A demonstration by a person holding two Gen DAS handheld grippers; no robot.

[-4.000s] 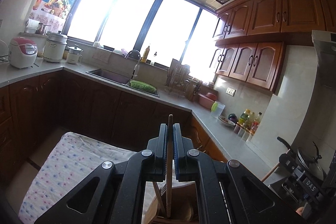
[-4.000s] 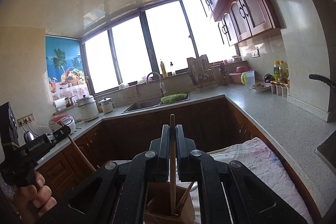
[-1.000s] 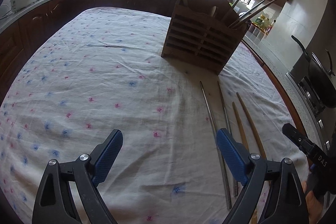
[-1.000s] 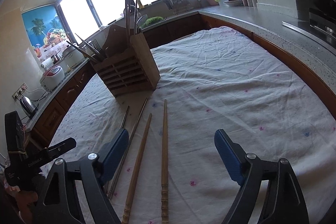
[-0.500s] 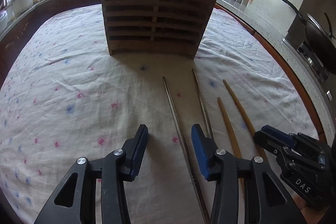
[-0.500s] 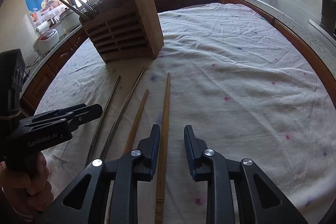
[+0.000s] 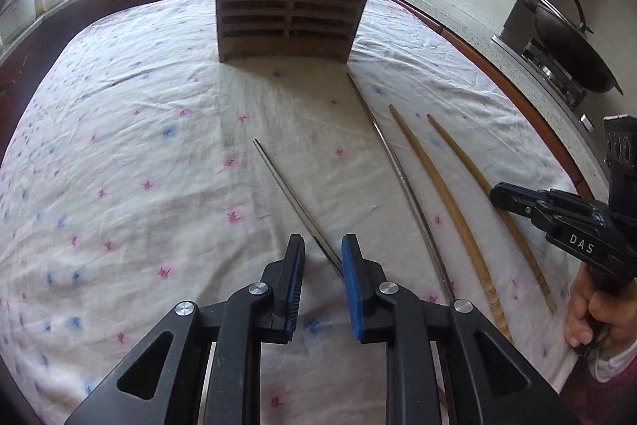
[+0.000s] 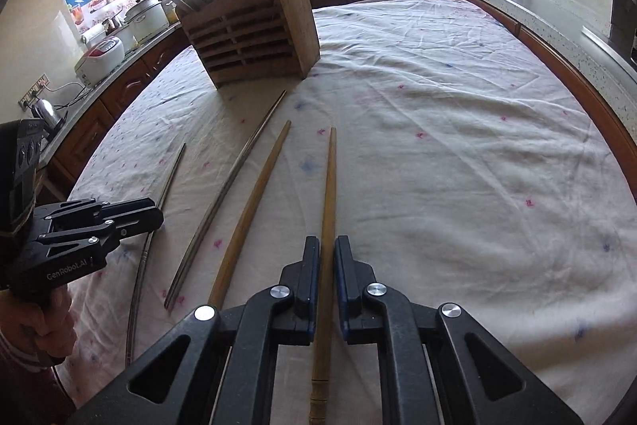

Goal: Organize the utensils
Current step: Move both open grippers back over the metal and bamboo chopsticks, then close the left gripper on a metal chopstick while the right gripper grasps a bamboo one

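Note:
Two metal chopsticks and two wooden chopsticks lie on the floral cloth in front of a wooden utensil holder [image 7: 292, 8], also in the right wrist view [image 8: 254, 34]. My left gripper [image 7: 322, 253] straddles the left metal chopstick [image 7: 294, 204]; its jaws are narrowly apart and the stick touches the right pad. My right gripper [image 8: 326, 253] has its jaws nearly closed around the right wooden chopstick [image 8: 328, 194]. The other metal chopstick [image 7: 398, 178] and wooden chopstick [image 7: 438, 194] lie between them.
The cloth-covered table [image 8: 458, 130] is ringed by counters. A wok [image 7: 573, 46] sits on the stove at right. Rice cookers [image 8: 119, 30] stand on the left counter. Several utensils stand in the holder.
Both grippers have dropped low over the chopsticks and narrowed their jaws. The left now straddles a metal chopstick, the right a wooden one.

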